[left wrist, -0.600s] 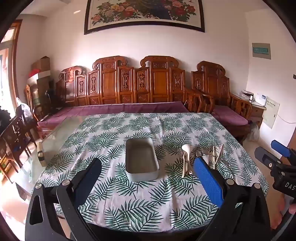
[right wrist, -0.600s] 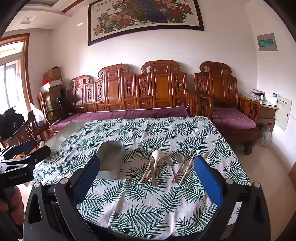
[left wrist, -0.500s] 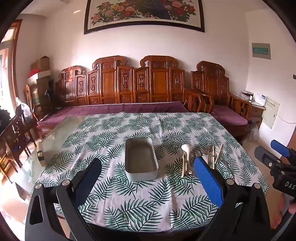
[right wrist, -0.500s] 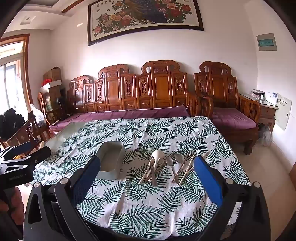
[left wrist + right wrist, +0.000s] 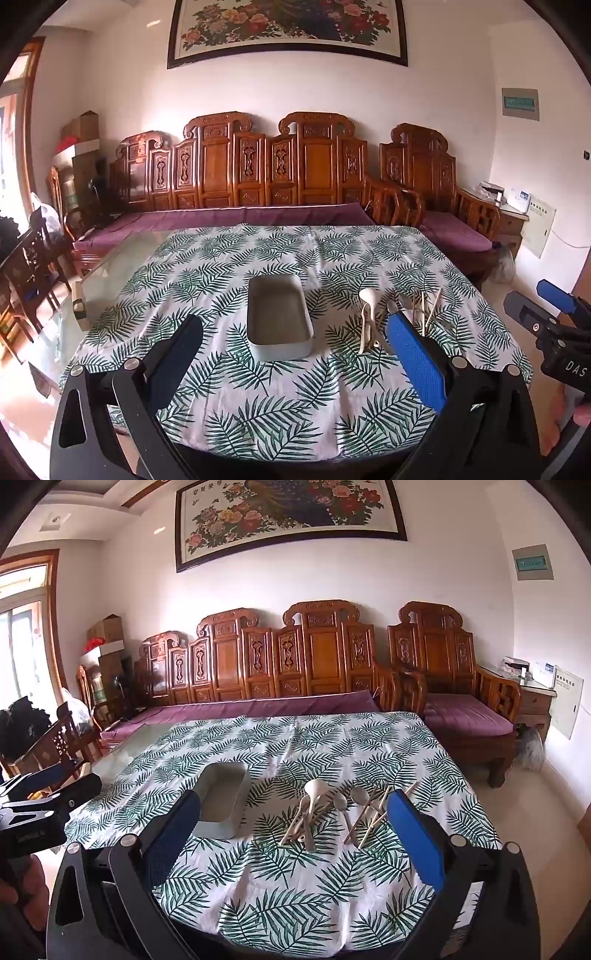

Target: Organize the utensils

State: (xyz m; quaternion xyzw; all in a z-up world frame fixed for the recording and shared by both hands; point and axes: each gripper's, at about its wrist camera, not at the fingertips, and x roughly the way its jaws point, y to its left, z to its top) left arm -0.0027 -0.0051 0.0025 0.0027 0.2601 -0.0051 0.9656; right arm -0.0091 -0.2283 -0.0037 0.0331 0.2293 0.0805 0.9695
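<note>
Both grippers hover at the near edge of the surface covered by a green leaf-print cloth (image 5: 295, 878). The left gripper (image 5: 299, 354) and right gripper (image 5: 295, 834) have jaws wide apart, holding nothing. A pale grey rectangular tray (image 5: 279, 321) sits mid-cloth; just right of it lies a heap of cream spoons (image 5: 312, 812) and wooden chopsticks (image 5: 369, 814).

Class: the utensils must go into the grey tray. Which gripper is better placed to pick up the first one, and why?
Probably the right gripper: open, it faces the utensil pile directly. The left gripper, also open, faces the empty tray, with the utensils off to its right.
</note>
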